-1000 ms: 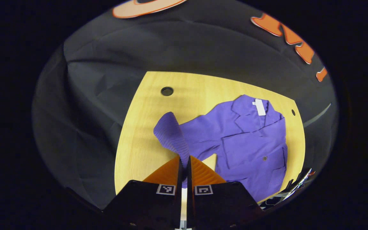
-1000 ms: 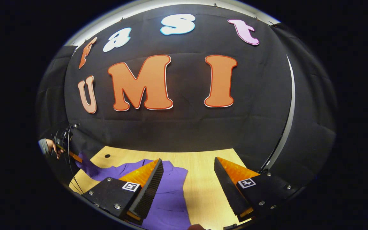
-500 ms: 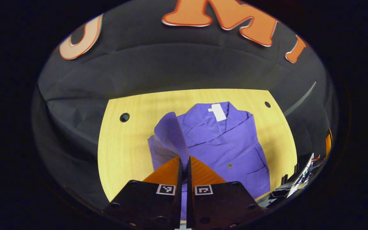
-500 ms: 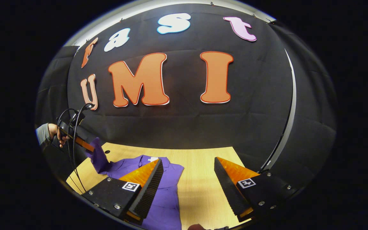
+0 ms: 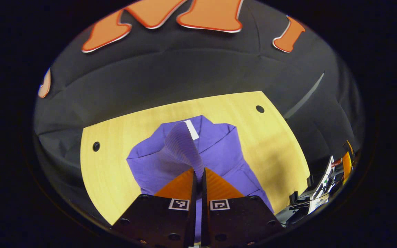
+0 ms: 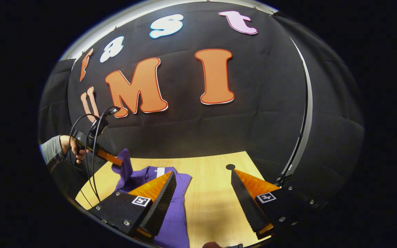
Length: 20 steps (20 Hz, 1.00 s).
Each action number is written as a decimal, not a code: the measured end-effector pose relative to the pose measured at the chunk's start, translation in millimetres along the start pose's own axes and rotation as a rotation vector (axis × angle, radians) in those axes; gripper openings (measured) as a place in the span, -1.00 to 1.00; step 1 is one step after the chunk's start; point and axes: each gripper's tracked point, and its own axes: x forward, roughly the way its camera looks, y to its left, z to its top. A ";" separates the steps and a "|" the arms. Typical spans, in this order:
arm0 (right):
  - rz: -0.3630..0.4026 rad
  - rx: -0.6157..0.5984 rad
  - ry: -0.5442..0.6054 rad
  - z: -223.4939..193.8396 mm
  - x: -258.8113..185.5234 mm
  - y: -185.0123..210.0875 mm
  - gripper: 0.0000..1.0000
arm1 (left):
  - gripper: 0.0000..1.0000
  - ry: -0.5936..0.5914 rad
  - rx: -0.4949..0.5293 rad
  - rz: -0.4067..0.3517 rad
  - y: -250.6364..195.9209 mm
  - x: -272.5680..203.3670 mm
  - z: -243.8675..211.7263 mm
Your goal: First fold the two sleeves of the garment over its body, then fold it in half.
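While left tongs [image 5: 198, 171] pinch the sleeve [image 5: 181, 144], right tongs [image 6: 203, 184] gape.

Matt cloth garment [image 5: 219, 151] on smooth wood table [image 5: 115, 162].

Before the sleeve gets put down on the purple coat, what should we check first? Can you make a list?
1. Left gripper pinching the sleeve: ok, both fingers are shut on it.
2. Sleeve lifted off the table: ok, it hangs up above the coat.
3. Sleeve over the coat's body: ok, it sits above the chest near the collar.
4. Right gripper out of the way: ok, open, holding nothing, above the table beside the coat.
5. Coat lying flat: cannot tell, the fingers hide its lower part.
6. Other sleeve folded: cannot tell.
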 end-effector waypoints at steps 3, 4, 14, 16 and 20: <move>0.000 0.009 0.017 -8.5 -0.4 -11.1 0.92 | -0.85 0.008 -0.001 -0.046 -37.1 26.3 4.9; -0.002 0.012 0.024 -11.4 -0.8 -14.8 0.92 | -0.84 0.005 -0.002 -0.049 -44.9 33.8 7.1; 0.026 0.014 0.089 -36.4 9.9 -24.9 0.92 | -0.34 -0.102 -0.016 -0.146 -93.5 28.4 12.4; 0.036 0.000 0.113 -44.0 12.9 -19.6 0.92 | 0.01 -0.141 -0.020 -0.118 -78.0 15.2 2.8; 0.062 -0.035 0.149 -57.5 14.7 2.4 0.91 | 0.59 -0.218 -0.001 0.003 -29.6 -19.1 -26.4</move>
